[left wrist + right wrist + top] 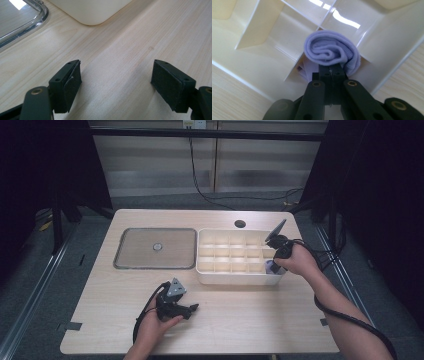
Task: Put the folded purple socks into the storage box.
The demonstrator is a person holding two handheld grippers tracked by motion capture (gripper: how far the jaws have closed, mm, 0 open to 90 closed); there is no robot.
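The light wooden tabletop (240, 320) is carrying everything; toward its 10 o'clock a flat clear tray lid (155, 248) with a small round knob is lying, and just beside it, toward 1 o'clock, a cream divided organiser box (235, 275) is sitting, its thin partitions walling off many small cells; a round cable hole (240, 224) is showing at 12 o'clock behind the box. The right tongs (332, 71) are reaching down into the box's corner cell at 3 o'clock, their jaws pressing together on a rolled lavender cloth (332, 51), which is sitting in that cell with the dividers crowding close around it. The left tongs (116, 82) are resting low at 7 o'clock, jaws standing wide apart over bare wood, well apart from the box.
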